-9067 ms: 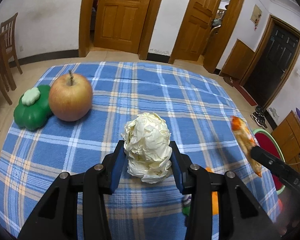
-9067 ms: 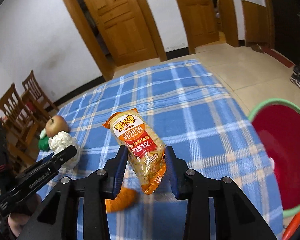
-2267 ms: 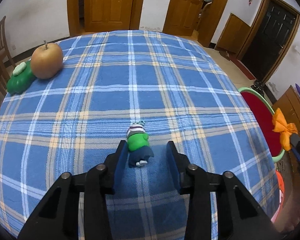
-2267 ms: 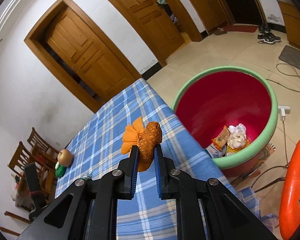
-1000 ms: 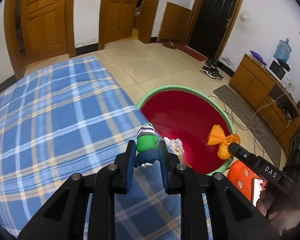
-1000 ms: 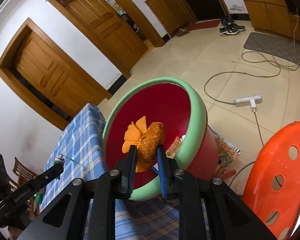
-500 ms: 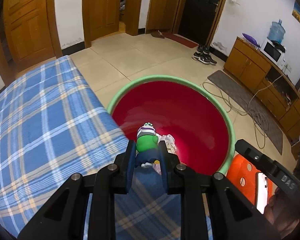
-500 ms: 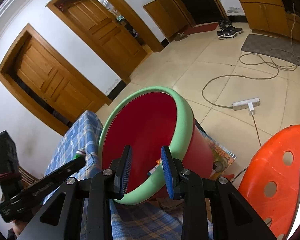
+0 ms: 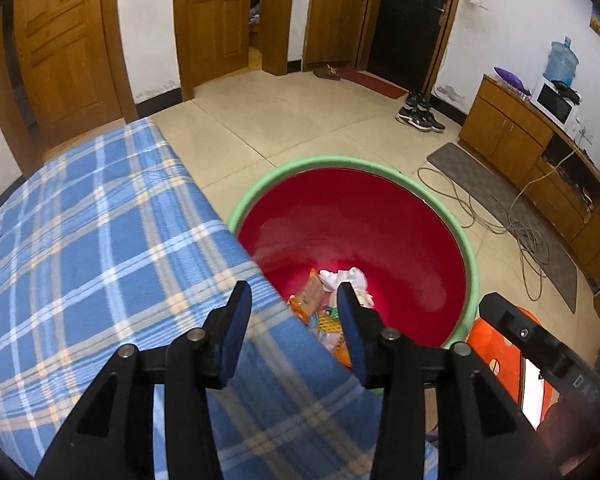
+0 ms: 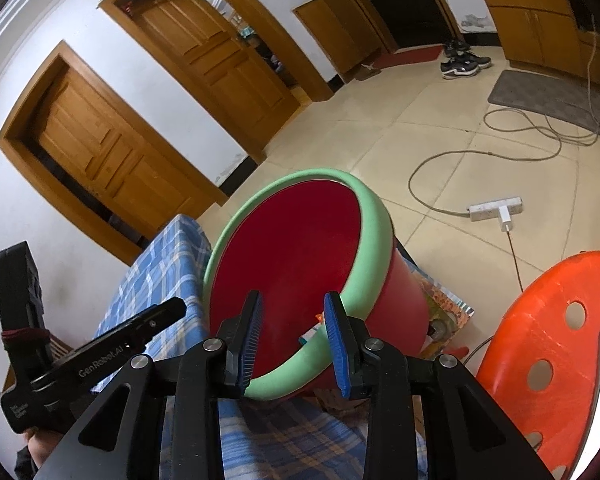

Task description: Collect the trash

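A red bin with a green rim (image 9: 466, 256) stands on the floor beside the table with the blue checked cloth (image 9: 80, 248). Trash lies at its bottom: an orange snack wrapper (image 9: 306, 300) and white crumpled paper (image 9: 350, 278). My left gripper (image 9: 292, 312) is open and empty, above the table's edge and the bin's near side. My right gripper (image 10: 294, 328) is open and empty over the bin's near rim (image 10: 372, 252). The left gripper's body also shows in the right wrist view (image 10: 132, 336), and the right gripper's body shows in the left wrist view (image 9: 540, 344).
An orange plastic stool (image 10: 548, 336) stands right of the bin. A power strip (image 10: 496, 208) and cables (image 9: 528, 232) lie on the tiled floor. Shoes (image 9: 420, 118) sit by a dark door, and wooden cabinets (image 9: 540, 152) line the right wall.
My left gripper has opened and the small green toy figure is gone from between its fingers. The right gripper stays open after dropping the orange peel into the bin.
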The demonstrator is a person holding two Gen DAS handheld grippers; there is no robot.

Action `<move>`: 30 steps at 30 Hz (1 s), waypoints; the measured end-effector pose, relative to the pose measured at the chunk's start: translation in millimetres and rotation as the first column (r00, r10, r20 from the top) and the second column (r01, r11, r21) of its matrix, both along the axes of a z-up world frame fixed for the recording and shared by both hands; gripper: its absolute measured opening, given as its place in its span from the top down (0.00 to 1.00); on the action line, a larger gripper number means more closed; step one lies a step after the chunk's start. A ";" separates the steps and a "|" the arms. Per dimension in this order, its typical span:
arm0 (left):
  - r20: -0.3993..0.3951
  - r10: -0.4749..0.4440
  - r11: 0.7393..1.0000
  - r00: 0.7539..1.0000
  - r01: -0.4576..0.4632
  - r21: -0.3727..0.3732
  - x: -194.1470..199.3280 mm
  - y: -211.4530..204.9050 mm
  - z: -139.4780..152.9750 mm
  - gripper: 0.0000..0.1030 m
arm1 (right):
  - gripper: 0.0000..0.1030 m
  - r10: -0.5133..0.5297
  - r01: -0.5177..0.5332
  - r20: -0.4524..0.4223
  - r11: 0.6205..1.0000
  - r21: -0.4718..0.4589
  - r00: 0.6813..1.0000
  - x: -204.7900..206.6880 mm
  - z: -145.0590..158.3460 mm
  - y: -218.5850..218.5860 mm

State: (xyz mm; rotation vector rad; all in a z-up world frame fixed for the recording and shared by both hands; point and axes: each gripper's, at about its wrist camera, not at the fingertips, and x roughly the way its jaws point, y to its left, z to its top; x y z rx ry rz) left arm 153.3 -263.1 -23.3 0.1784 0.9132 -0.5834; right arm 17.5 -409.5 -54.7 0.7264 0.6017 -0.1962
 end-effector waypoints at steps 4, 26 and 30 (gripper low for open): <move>0.005 0.028 1.000 1.000 -0.028 -0.011 -10.3 18.1 6.6 0.54 | 0.54 0.030 -0.030 0.007 0.999 -0.029 1.000 -0.5 10.9 13.8; 0.109 0.309 0.951 0.945 -0.304 -0.058 -78.1 155.6 51.4 0.21 | 0.24 0.196 -0.183 0.034 0.954 -0.236 0.980 -28.3 60.7 128.5; 0.123 0.357 0.934 0.926 -0.350 -0.072 -89.3 178.1 56.6 0.20 | 0.22 0.213 -0.196 0.031 0.941 -0.276 0.977 -35.2 64.4 146.4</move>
